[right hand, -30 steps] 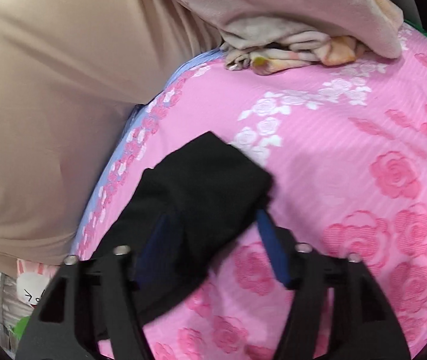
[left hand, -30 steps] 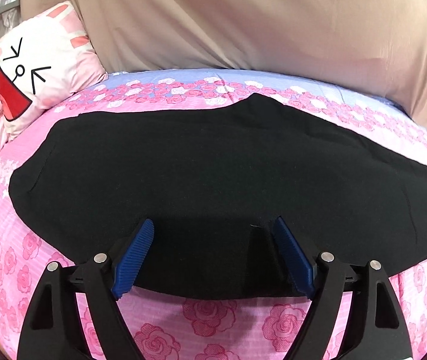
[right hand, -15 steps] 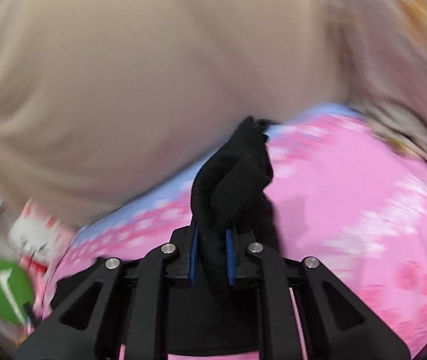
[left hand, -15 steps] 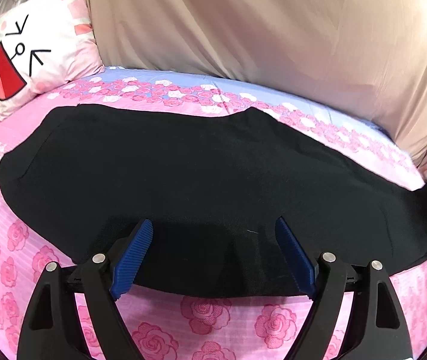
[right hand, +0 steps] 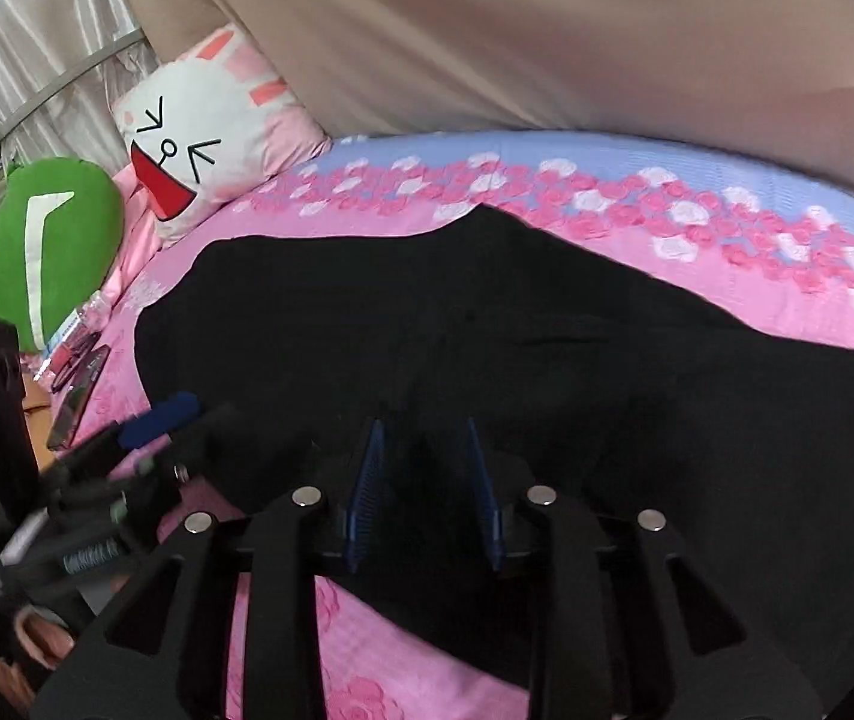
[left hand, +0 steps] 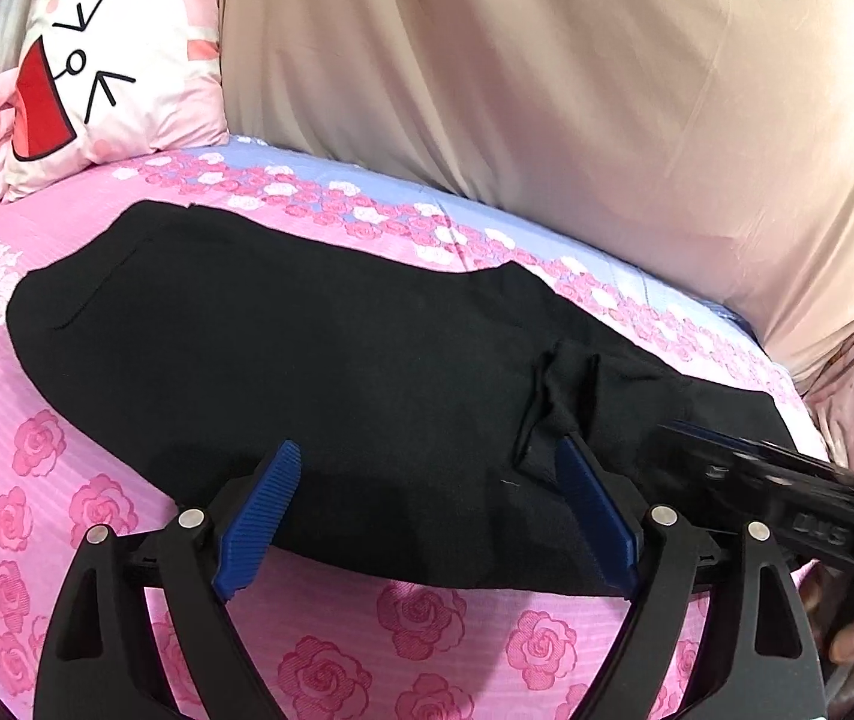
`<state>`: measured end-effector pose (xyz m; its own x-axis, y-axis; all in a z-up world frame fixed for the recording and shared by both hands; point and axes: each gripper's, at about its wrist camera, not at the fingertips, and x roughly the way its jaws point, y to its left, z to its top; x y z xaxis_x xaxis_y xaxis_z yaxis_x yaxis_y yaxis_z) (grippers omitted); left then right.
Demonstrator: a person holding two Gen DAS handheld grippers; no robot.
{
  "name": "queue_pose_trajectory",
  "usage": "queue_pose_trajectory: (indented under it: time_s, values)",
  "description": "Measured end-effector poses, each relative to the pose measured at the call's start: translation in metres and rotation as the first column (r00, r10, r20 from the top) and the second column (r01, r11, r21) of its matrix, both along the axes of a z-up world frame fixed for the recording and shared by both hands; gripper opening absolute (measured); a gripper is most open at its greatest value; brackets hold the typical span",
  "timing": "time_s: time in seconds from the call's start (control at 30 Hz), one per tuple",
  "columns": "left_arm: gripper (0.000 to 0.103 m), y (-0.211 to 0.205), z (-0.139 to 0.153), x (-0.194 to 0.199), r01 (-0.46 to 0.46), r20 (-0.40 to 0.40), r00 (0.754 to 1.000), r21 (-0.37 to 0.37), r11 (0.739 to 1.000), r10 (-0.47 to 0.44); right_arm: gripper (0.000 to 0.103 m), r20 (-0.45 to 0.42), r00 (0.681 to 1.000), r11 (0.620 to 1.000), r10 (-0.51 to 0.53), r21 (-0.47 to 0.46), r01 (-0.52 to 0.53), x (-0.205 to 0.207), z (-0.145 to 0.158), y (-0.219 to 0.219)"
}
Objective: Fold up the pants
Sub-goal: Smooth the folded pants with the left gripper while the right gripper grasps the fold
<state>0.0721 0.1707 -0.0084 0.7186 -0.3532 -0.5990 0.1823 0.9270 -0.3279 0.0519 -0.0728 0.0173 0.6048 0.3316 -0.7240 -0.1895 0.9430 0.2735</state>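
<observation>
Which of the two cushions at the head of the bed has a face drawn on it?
The white and pink cushion has the face: black eyes and an open red mouth. The green cushion beside it bears only a white stripe.

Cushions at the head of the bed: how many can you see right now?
2. The white bunny-face cushion leans against the beige bedding; the green cushion sits left of it, at the bed's edge. More may be hidden under that bedding.
</observation>
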Motion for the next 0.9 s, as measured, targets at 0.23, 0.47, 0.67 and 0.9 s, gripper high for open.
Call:
queue_pose_trajectory:
  time_s: [0.23, 0.47, 0.67, 0.9]
  values:
    - [0.086, 0.001, 0.001, 0.000, 0.015, 0.003, 1.000, -0.014, 1.000, -0.015, 0.055, 0.015, 0.994, 0.993, -0.106, -0.040, 0.107, -0.016, 0.014, -0.043]
    - [0.086, 0.012, 0.002, -0.001, -0.015, -0.002, 1.000, -0.064, 0.998, 0.015, 0.046, -0.033, 0.999, 0.969, -0.037, -0.244, 0.028, 0.022, -0.044, 0.008]
    - [0.086, 0.018, 0.002, -0.001, -0.018, -0.004, 1.000, -0.100, 0.995, 0.018, 0.012, 0.072, 0.995, 0.996, -0.075, -0.044, 0.078, 0.022, 0.015, -0.014]
    - [0.086, 0.021, 0.001, 0.000, -0.019, -0.010, 1.000, -0.113, 0.993, 0.018, 0.025, -0.080, 0.996, 0.984, 0.037, -0.170, -0.050, 0.054, -0.046, 0.044]
